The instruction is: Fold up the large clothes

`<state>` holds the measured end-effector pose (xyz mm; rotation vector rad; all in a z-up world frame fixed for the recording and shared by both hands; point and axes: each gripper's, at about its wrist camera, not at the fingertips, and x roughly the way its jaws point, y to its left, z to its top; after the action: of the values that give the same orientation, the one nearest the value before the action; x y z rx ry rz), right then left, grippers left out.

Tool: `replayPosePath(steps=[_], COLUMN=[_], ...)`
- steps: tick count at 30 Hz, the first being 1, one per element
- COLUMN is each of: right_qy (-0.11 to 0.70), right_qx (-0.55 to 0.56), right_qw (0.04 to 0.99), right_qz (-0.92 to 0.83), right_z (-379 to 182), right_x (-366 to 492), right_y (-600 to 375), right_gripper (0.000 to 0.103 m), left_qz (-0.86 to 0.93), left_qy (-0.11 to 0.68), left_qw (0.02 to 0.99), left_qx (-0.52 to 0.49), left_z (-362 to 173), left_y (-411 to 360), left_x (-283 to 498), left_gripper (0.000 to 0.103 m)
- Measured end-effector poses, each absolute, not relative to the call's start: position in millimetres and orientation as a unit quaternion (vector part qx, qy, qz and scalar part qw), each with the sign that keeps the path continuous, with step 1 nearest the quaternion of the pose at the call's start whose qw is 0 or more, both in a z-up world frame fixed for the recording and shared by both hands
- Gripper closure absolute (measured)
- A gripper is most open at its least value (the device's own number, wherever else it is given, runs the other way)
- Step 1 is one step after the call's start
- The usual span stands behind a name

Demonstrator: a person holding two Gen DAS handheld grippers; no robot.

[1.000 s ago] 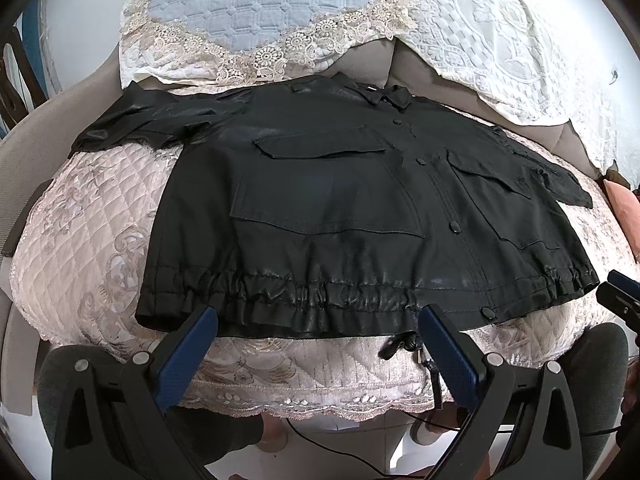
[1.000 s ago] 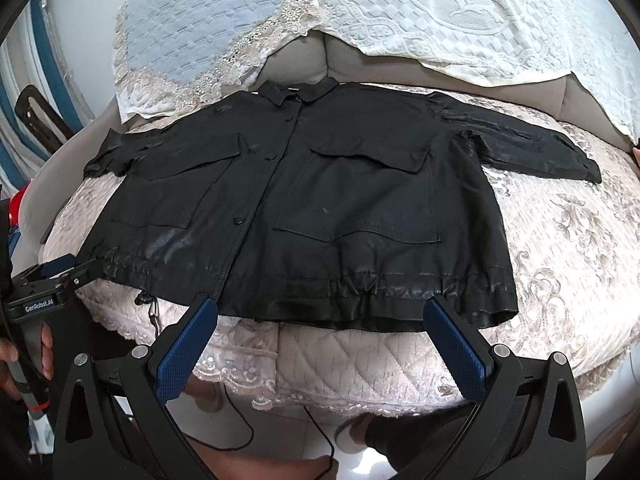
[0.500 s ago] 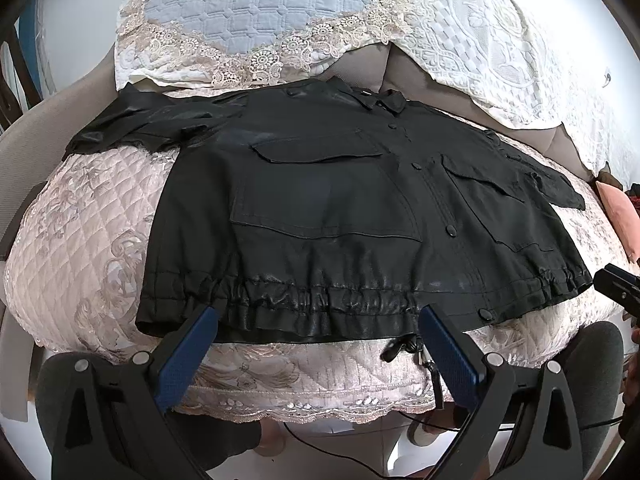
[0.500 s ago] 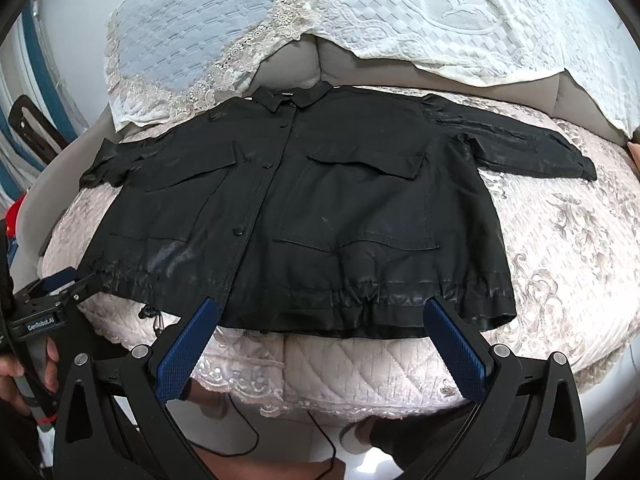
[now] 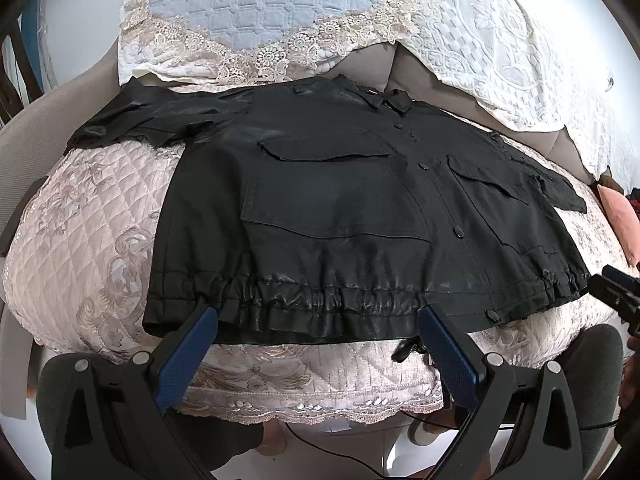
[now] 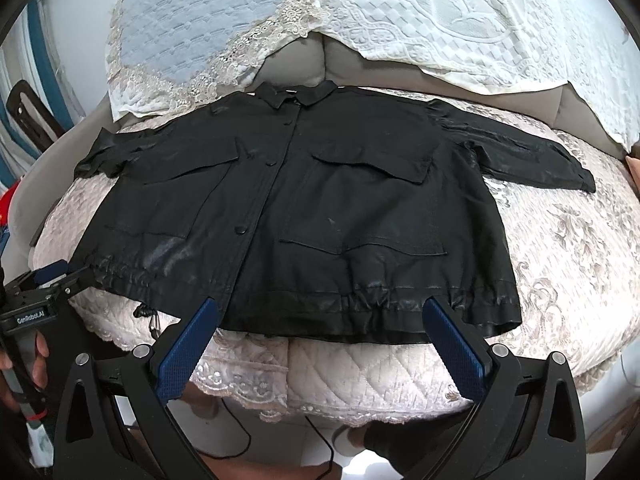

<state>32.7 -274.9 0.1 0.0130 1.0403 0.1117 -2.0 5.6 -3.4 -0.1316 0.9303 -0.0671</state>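
**Gripping the jacket: handling notes**

Check both tools first. Your left gripper (image 5: 318, 322) and right gripper (image 6: 320, 314) stand with blue pads spread wide, holding nothing, each poised just short of the hem.

The black jacket (image 6: 296, 208) lies flat, front up and buttoned, on the quilted sofa seat (image 6: 560, 248). Its gathered drawstring hem (image 5: 320, 300) sits nearest you, bunched thick enough to pinch securely. Expect soft, limp, glossy fabric that probably slides on the satin quilting, so take the hem corners rather than the mid-panel.

Farther back, both sleeves (image 6: 520, 148) spread outward; fold these inward. The collar (image 6: 298, 96) lies farthest, against the lace-covered backrest (image 6: 440, 20).
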Motion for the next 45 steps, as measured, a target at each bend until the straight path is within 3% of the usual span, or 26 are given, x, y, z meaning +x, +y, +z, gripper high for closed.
replayPosePath(steps=[4, 13, 24, 31, 37, 40, 41, 42, 43, 45], right_qy=[0.5, 0.5, 0.501, 0.523, 0.534, 0.538, 0.539, 0.539, 0.537, 0.532], right_qx=[0.009, 0.008, -0.005, -0.007, -0.007, -0.002, -0.002, -0.001, 0.0, 0.0], right_qw=[0.864, 0.862, 0.857, 0.843, 0.837, 0.834, 0.834, 0.834, 0.835, 0.837], right_qz=[0.061, 0.085, 0.122, 0.126, 0.119, 0.117, 0.117, 0.119, 0.121, 0.126], right_z=[-2.2, -2.5, -7.1, -25.9, -34.3, -37.7, -38.4, -38.6, -37.9, -35.2], right_x=[35.7, 56.1, 85.2, 104.3, 114.3, 116.5, 117.4, 117.7, 117.7, 117.3], right_y=[-269.8, -250.7, -220.6, -210.2, -210.2, -211.9, -212.1, -212.0, -211.9, -211.8], right_gripper=[0.006, 0.006, 0.006, 0.006, 0.006, 0.006, 0.006, 0.006, 0.006, 0.006], left_qz=[-0.028, 0.026, 0.157, 0.235, 0.278, 0.275, 0.276, 0.27, 0.261, 0.254], left_qy=[0.451, 0.452, 0.409, 0.424, 0.431, 0.438, 0.442, 0.443, 0.443, 0.425], left_qw=[0.889, 0.887, 0.886, 0.843, 0.818, 0.824, 0.824, 0.824, 0.824, 0.833], left_qx=[-0.078, -0.087, -0.15, -0.231, -0.261, -0.23, -0.223, -0.226, -0.24, -0.247], left_z=[-4.4, -3.6, 5.1, -33.9, -61.8, -61.7, -59.6, -57.1, -53.3, -38.1], left_y=[15.7, 58.5, 219.6, 335.8, 375.1, 365.7, 361.9, 360.9, 359.9, 356.0], left_x=[1.7, 25.2, 116.9, 202.6, 242.6, 254.7, 257.8, 260.3, 260.7, 258.4], left_gripper=[0.001, 0.007, 0.007, 0.009, 0.011, 0.047, 0.074, 0.092, 0.098, 0.099])
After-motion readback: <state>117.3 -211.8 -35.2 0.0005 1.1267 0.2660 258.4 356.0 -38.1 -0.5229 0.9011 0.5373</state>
